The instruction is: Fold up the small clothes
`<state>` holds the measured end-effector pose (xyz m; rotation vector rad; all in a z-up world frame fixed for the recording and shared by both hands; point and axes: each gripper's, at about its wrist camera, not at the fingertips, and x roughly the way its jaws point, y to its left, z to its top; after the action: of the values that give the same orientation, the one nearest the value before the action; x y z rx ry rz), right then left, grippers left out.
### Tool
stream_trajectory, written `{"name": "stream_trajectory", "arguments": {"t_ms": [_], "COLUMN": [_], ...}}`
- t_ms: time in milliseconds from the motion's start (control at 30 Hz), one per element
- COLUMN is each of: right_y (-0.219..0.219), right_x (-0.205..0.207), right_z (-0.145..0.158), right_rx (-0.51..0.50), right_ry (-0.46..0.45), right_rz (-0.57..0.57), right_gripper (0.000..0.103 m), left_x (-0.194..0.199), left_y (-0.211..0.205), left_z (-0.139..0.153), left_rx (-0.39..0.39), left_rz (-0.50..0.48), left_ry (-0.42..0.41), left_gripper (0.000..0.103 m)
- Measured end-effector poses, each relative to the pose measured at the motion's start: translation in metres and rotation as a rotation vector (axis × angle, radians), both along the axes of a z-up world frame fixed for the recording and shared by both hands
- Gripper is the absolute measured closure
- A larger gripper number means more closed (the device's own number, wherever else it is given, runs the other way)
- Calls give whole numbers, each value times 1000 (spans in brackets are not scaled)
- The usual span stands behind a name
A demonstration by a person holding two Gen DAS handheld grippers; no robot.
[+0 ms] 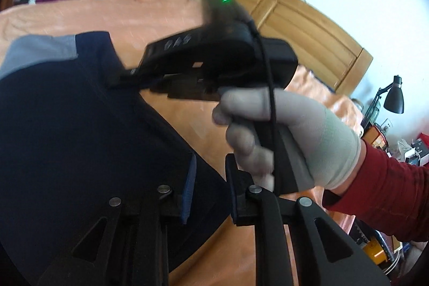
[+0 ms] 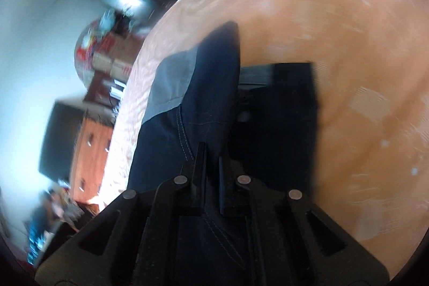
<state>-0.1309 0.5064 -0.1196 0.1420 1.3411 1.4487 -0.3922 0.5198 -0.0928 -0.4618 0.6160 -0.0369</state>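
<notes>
I am mid-fold: my left gripper (image 1: 207, 192) has its jaws parted beside the navy garment (image 1: 67, 125), while my right gripper (image 2: 213, 178) pinches its fabric (image 2: 209, 87), lifted over the orange bed (image 1: 107, 15). Next, carry the held edge across and release.

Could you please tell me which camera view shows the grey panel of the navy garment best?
The right wrist view: the grey panel sits unobstructed mid-frame with its seam visible. The left wrist view shows it only at the frame's left edge.
</notes>
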Motion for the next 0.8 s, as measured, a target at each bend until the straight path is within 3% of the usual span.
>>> {"name": "stream_trajectory", "arguments": {"t_ms": [167,233,300,367,433,467,500,533,667,800], "right_y": [-12,-16,-16,-21,-33,-40,-47,-55,-73,-84], "right_x": [14,20,18,28,34,33,30,26,4,-14], "right_z": [-27,-33,-38,-52,-52,-44,-35,-27,-12,-12], "right_rx": [-33,-38,-74,-80,-27,6,30,46,23,-17], "right_ry": [47,47,27,93,188,196,192,188,122,17], "right_rz": [-8,-22,-32,-36,-58,-60,-57,-51,8,63], "right_gripper": [98,98,103,103,95,80,56,49,45,45], "left_x": [34,38,37,34,24,13,4,-10,-62,-110], "left_y": [-12,-12,-13,-14,-20,-23,-26,-28,-20,1], "left_z": [-44,-53,-57,-54,-45,-36,-30,-22,-1,8], "left_rx": [-19,-15,-20,-8,-3,2,4,13,44,45], "left_rz": [-27,-24,-27,-31,-29,-33,-36,-30,-8,94], "left_ry": [92,115,119,119,116,96,80,69,37,31], "left_gripper": [83,83,76,72,72,68,61,58,54,52]}}
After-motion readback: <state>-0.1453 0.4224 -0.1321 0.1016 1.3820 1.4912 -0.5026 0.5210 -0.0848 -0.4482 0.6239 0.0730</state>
